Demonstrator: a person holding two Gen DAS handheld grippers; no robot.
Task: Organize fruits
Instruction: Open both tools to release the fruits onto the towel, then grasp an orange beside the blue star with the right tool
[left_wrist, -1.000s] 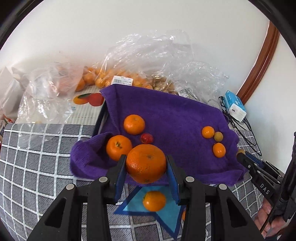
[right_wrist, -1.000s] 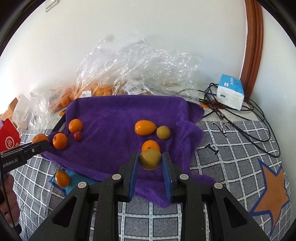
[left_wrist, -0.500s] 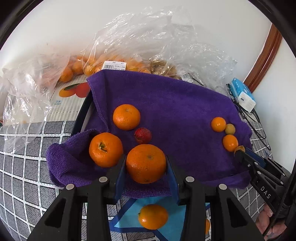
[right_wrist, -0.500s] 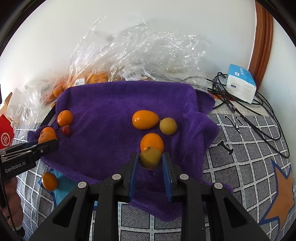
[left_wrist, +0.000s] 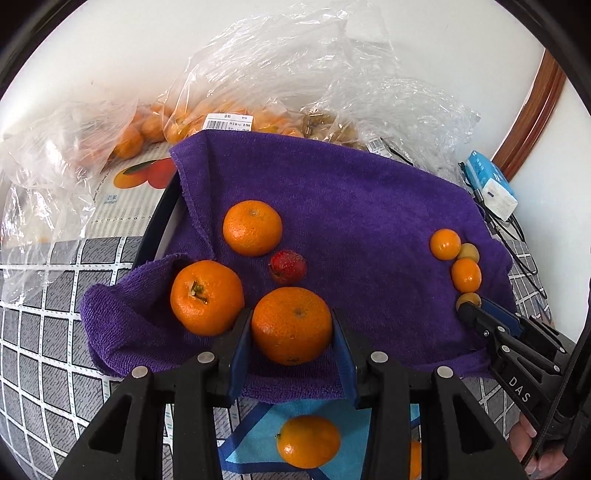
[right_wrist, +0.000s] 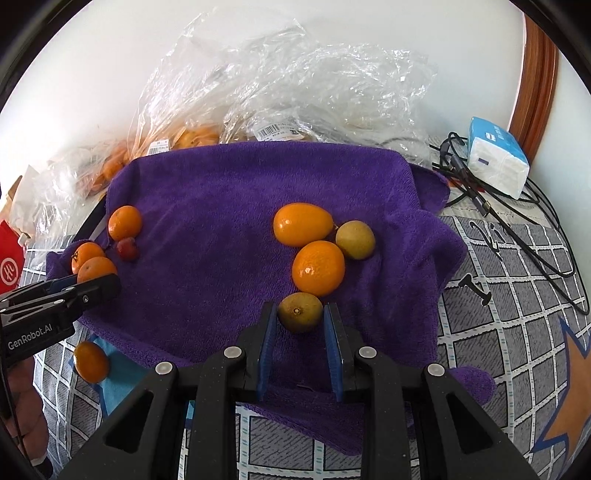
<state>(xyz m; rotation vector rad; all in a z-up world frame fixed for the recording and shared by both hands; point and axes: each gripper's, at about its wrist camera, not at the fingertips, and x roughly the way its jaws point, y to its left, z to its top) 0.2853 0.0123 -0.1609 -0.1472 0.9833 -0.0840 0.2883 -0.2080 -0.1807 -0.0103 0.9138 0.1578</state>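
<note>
Orange (left_wrist: 291, 325) pinched between left gripper (left_wrist: 291, 345) pads, low over purple towel (left_wrist: 351, 206), just beside two oranges (left_wrist: 207, 297) and red fruit (left_wrist: 287, 266): large fruit grouped left.

Dull kumquat (right_wrist: 300, 312) between right gripper (right_wrist: 300, 326) pads; small gaps visible, likely released. Sits near kumquat cluster (right_wrist: 318, 267): small fruit grouped right.

One orange (left_wrist: 308, 441) off towel, on blue patch; likely next pick.

On the purple terry towel (left_wrist: 351, 206) lie three round orange mandarins (left_wrist: 252, 228), one small red fruit (left_wrist: 287, 266), two oval orange kumquats (right_wrist: 302, 224) and two yellow-green kumquats (right_wrist: 355, 239). One more orange mandarin (left_wrist: 308, 441) lies at 6 o'clock, off the towel.
</note>
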